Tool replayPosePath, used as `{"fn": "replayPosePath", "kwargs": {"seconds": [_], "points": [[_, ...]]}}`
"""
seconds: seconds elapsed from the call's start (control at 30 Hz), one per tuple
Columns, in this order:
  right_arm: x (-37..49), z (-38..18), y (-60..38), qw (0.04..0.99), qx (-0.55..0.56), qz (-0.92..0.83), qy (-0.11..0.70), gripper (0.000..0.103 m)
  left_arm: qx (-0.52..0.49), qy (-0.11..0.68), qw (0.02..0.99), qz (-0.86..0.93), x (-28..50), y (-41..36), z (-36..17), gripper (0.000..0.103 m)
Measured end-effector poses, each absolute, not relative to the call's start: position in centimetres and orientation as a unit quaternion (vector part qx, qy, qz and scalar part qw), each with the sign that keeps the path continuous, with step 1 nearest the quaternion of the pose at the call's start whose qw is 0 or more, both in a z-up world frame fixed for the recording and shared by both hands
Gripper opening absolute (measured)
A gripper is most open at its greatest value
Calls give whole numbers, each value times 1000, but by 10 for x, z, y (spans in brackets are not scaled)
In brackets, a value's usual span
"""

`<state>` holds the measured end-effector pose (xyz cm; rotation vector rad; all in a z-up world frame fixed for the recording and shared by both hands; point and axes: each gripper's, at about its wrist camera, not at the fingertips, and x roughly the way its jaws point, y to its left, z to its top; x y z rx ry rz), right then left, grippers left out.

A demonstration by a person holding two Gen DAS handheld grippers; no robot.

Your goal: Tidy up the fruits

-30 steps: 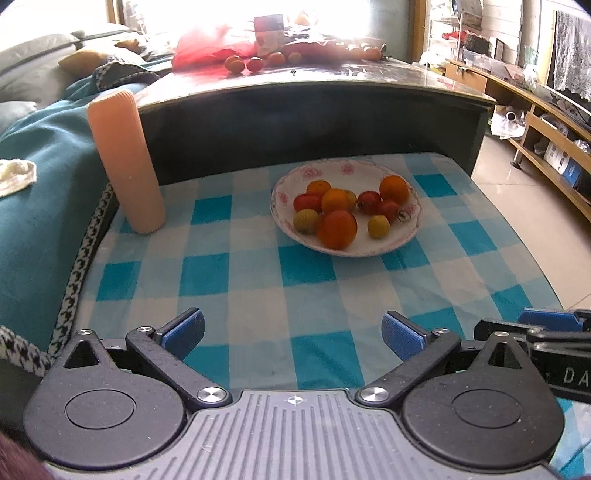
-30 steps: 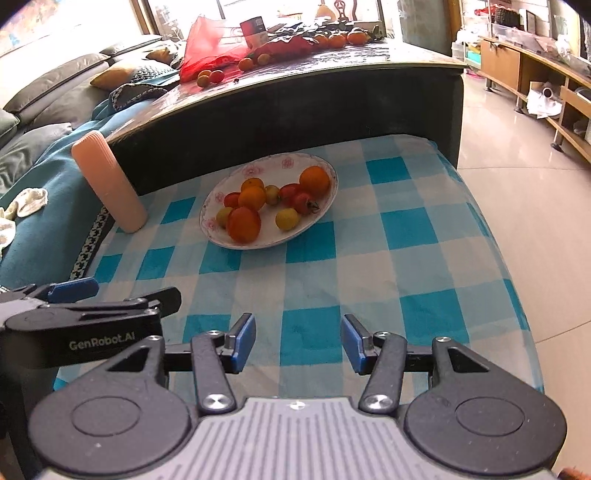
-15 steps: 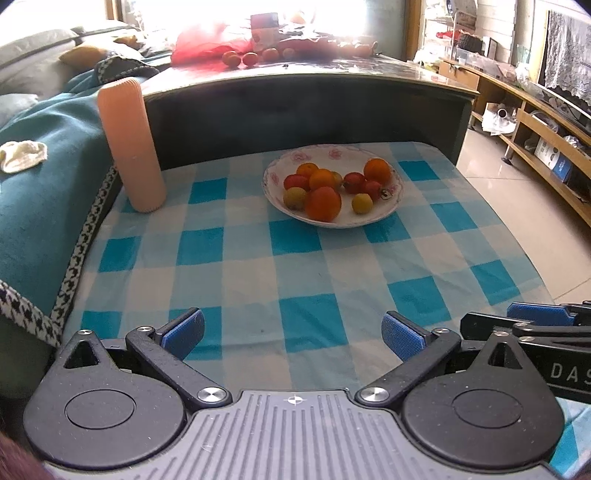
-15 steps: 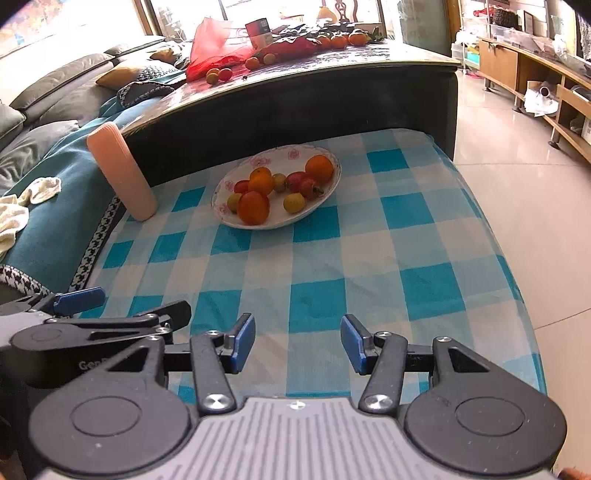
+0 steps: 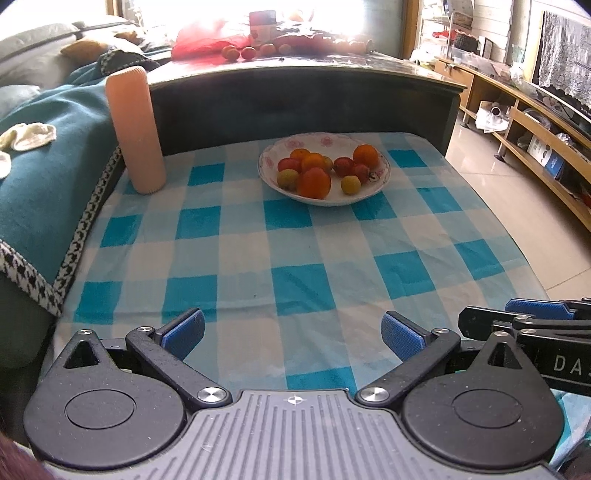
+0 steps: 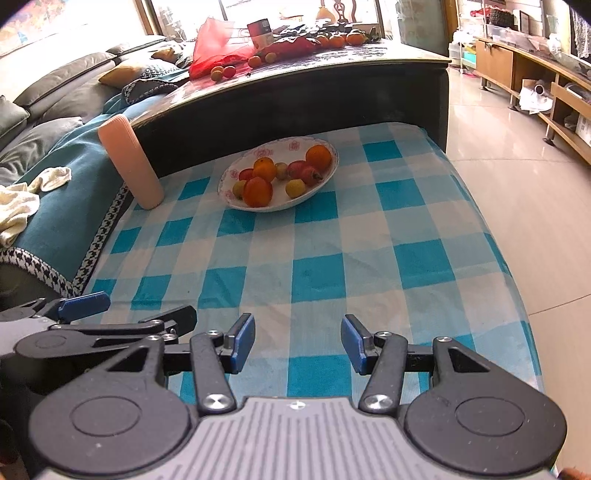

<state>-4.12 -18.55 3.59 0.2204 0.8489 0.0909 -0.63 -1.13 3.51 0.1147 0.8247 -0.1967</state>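
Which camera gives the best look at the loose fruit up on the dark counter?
The right wrist view: the loose fruit sits clear beside the red bag. In the left wrist view, window glare washes out much of it.

A tabletop covered by a blue-and-white checked cloth (image 5: 295, 258) is shown ahead of the tool. Beyond it, a higher dark counter (image 5: 295, 99) with a glossy top is seen, backed by a brightly overexposed window (image 5: 332, 14). To the left, a grey sofa (image 6: 62, 92) draped with a teal blanket (image 5: 44, 155) edged in houndstooth is visible. To the right, a pale tiled floor (image 6: 517, 166) reflecting daylight and a low wooden shelving unit (image 5: 535, 122) are seen.
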Motion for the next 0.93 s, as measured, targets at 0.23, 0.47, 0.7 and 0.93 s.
{"fn": "replayPosePath", "kwargs": {"seconds": [0.23, 0.47, 0.7, 0.93], "points": [[-49, 35, -185, 904, 108, 43, 412, 65, 54, 398, 911, -93, -11, -10, 34, 103], [-53, 33, -182, 902, 104, 41, 418, 65, 56, 400, 910, -93, -16, -10, 32, 103], [-57, 32, -181, 901, 102, 42, 419, 65, 55, 398, 911, -92, -19, -8, 31, 103], [-57, 32, -179, 901, 101, 44, 419, 65, 59, 391, 915, -84, -22, -9, 32, 103]]}}
